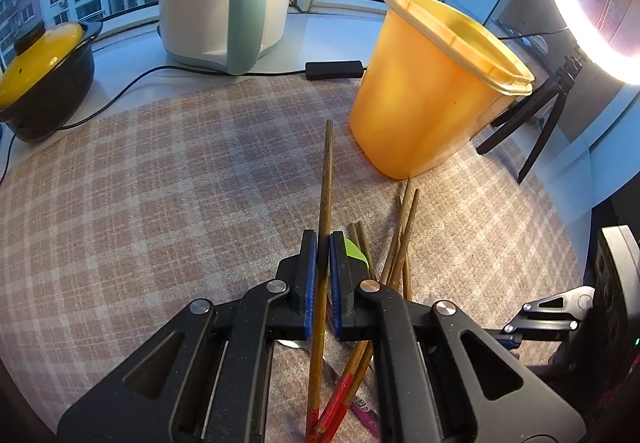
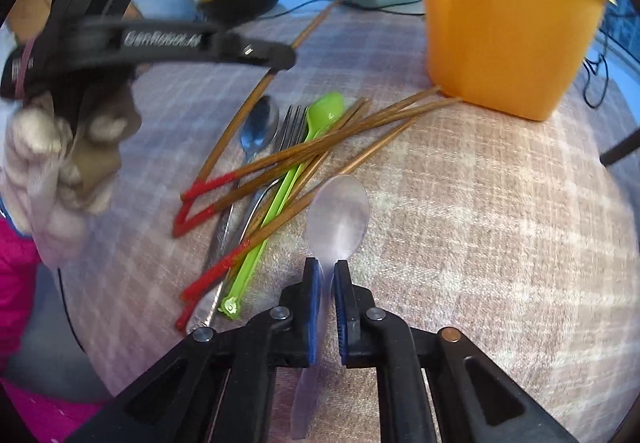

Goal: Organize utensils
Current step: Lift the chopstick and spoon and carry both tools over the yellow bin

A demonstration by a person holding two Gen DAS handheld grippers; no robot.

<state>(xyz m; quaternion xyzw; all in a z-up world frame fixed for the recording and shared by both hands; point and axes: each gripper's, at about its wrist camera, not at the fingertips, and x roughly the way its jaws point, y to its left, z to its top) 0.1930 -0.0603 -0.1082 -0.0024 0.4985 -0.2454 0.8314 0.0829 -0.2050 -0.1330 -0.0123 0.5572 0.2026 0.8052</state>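
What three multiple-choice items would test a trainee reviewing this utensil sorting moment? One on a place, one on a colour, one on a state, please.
1. Where does the orange container stand relative to the utensil pile?
A. Beyond the chopstick tips
B. Under the pile
C. In the person's gloved hand

2. What colour are the chopstick handle ends?
A. Blue
B. Red
C. White

3. What do the right tongs hold?
A. Nothing
B. The green spoon
C. The clear plastic spoon

Answers: 1 A, the tips reach its base on the checked cloth. 2 B, red coating shows on several ends. 3 C, the pads are shut on its neck; the left tongs grip one chopstick.
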